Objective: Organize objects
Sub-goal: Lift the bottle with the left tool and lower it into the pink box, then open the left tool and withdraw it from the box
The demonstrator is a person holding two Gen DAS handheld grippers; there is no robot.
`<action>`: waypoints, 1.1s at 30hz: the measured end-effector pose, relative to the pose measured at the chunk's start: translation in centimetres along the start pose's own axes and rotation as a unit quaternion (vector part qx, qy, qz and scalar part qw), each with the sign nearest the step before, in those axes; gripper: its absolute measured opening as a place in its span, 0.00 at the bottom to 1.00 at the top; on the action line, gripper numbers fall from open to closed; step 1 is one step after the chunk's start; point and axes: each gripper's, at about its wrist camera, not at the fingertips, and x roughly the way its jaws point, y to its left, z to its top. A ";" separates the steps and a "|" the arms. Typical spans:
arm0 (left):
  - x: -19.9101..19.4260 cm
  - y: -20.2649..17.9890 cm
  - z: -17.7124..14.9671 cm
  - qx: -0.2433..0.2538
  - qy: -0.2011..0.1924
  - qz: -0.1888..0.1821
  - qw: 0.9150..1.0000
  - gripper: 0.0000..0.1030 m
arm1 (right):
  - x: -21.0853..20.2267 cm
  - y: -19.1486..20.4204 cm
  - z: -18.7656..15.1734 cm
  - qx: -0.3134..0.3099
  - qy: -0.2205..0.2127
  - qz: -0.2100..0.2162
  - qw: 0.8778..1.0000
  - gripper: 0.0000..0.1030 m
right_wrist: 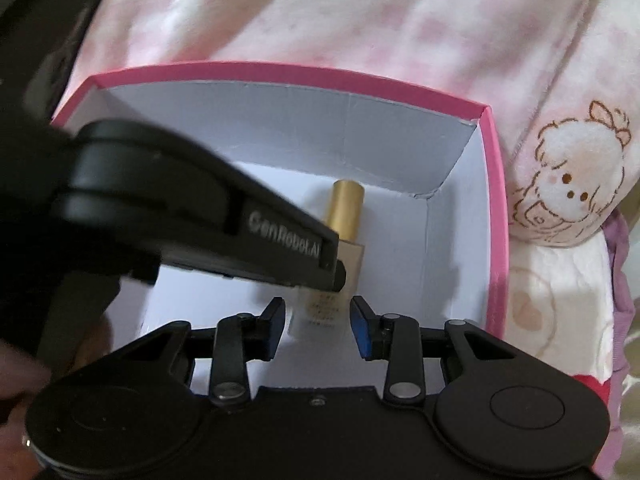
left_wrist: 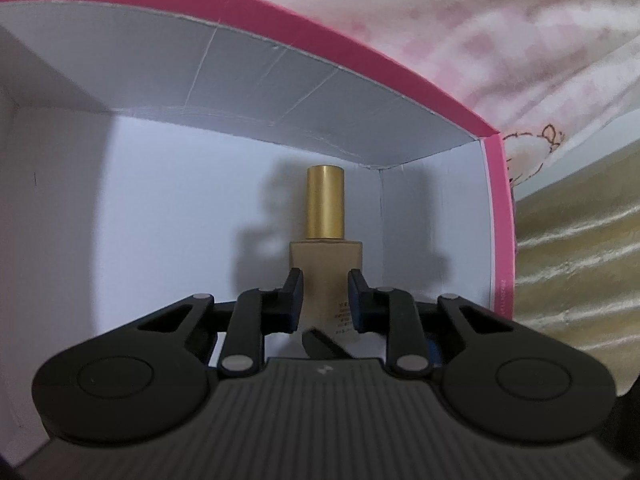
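Note:
A beige foundation bottle (left_wrist: 325,280) with a gold cap (left_wrist: 325,202) is inside a pink box (left_wrist: 360,60) with white inner walls. My left gripper (left_wrist: 325,280) is shut on the bottle's body, down inside the box near its far right corner. In the right wrist view the left gripper (right_wrist: 336,276) reaches in from the left and holds the bottle (right_wrist: 350,258). My right gripper (right_wrist: 318,308) is open and empty, above the box's near side, with the bottle's lower end showing between its fingers.
The pink box (right_wrist: 494,200) rests on pink and white bedding (right_wrist: 360,12). A plush with a cartoon face (right_wrist: 568,184) lies right of the box. A yellowish quilted cover (left_wrist: 580,260) lies to the right in the left wrist view.

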 end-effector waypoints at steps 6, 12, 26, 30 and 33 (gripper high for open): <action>0.6 -0.9 -0.3 -0.002 0.000 0.000 1.000 0.21 | -0.7 0.2 -1.5 -0.014 -0.021 -0.005 1.000 0.20; 1.6 -2.2 -0.2 -0.008 -0.006 -0.014 1.000 0.19 | -0.8 0.4 -2.3 -0.032 -0.059 -0.057 0.996 0.00; -8.4 -4.3 -4.8 0.093 -0.035 0.032 0.995 0.45 | -9.0 -1.4 -7.0 0.035 -0.105 0.046 0.993 0.17; -15.2 -2.3 -6.8 0.116 -0.042 0.044 0.991 0.51 | -11.8 -0.8 -7.3 0.045 -0.109 0.072 0.990 0.24; -17.8 -2.7 -8.3 0.133 -0.039 0.045 0.989 0.53 | -15.0 0.6 -7.7 0.037 -0.113 0.077 0.990 0.28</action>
